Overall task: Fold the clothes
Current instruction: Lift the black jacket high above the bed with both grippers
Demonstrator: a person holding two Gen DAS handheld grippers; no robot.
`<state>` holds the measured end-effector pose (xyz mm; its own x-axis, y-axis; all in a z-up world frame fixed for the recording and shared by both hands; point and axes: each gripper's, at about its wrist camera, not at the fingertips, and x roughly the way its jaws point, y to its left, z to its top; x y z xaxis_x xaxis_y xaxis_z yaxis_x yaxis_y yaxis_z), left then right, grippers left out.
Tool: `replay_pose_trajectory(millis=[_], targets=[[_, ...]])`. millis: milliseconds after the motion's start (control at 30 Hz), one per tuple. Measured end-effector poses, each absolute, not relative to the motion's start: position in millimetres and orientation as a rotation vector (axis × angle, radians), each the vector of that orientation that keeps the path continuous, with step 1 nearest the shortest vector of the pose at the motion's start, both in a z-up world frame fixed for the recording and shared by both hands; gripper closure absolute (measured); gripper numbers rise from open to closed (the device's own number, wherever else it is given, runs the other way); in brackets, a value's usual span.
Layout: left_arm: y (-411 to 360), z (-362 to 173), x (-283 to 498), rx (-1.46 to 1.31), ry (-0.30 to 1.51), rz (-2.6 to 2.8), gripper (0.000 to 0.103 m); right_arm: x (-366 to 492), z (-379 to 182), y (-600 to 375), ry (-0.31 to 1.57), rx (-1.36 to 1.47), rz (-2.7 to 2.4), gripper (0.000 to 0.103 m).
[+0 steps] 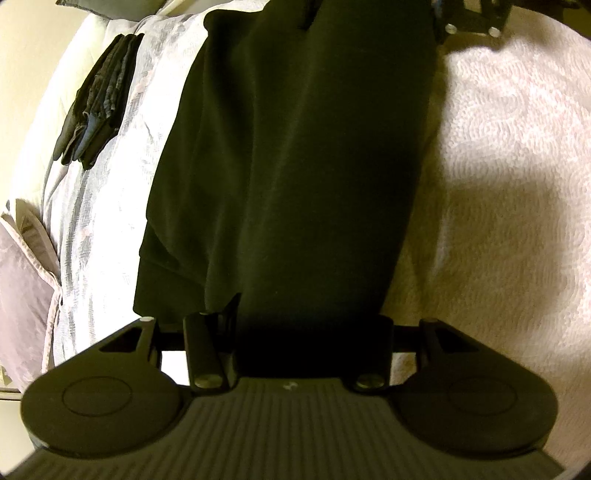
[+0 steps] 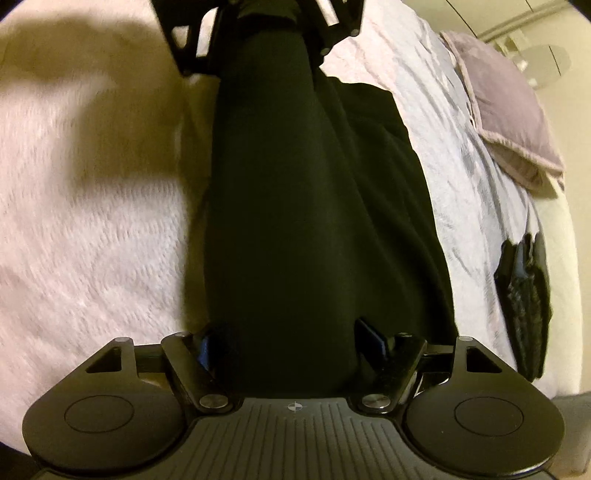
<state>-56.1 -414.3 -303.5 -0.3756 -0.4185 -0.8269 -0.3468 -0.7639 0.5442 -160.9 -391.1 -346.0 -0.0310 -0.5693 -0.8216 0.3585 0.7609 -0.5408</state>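
Observation:
A long dark garment lies stretched along the bed between my two grippers. Its near end is bunched between the fingers of my left gripper, which is shut on it. In the right wrist view the same garment runs up to the left gripper at the top, where the cloth is pinched. My right gripper stands wide open low over the other end. The cloth lies between its fingers, and the blue pads are not pressing on it. The right gripper's frame shows at the top of the left wrist view.
A white textured blanket covers one side of the bed and a pale striped duvet the other. A stack of folded dark clothes sits on the duvet. A purple pillow lies beyond it.

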Motion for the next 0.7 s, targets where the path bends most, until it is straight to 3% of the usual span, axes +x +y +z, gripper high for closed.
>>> replay_pose_trajectory(millis=[33, 100, 200, 700], targets=[[-414, -305, -56, 1.726, -1.070, -2.335, 0.057, -162, -344, -392, 1.416, -0.180, -0.747, 0.033], [-413, -308, -56, 1.738, -1.075, -2.330, 0.058, -166, -341, -395, 1.411, -0.170, -0.741, 0.053], [-415, -299, -61, 1.769, -1.030, -2.336, 0.063, -171, -333, -399, 1.403, -0.155, -0.730, 0.062], [-377, -151, -66, 1.640, -1.085, -2.386, 0.069, -202, -171, -388, 1.401, -0.186, -0.718, 0.067]])
